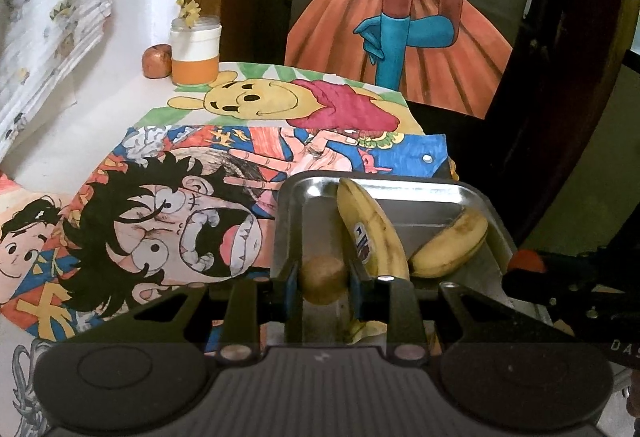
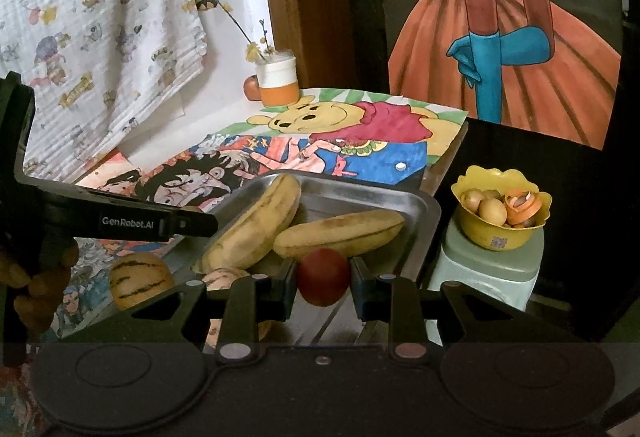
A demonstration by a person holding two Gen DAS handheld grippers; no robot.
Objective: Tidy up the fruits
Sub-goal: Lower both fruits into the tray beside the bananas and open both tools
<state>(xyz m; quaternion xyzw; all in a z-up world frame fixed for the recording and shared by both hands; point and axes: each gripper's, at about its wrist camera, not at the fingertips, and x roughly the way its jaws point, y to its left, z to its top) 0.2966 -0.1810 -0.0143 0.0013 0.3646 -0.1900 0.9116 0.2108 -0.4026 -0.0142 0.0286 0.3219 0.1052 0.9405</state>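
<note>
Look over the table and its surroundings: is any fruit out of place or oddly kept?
Yes. One apple sits alone behind the flower jar, far from the metal tray holding the bananas. The yellow bowl on the stool mixes small fruit with orange peel.

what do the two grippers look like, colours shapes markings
Both match. The left gripper and right gripper have matte black bodies with two round discs, a ribbed centre plate, angular black linkage arms with silver rivets, and blue pads on the fingers. White "GenRobot.AI" lettering shows on the left gripper's side in the right wrist view. No cables or sleeves visible.
</note>
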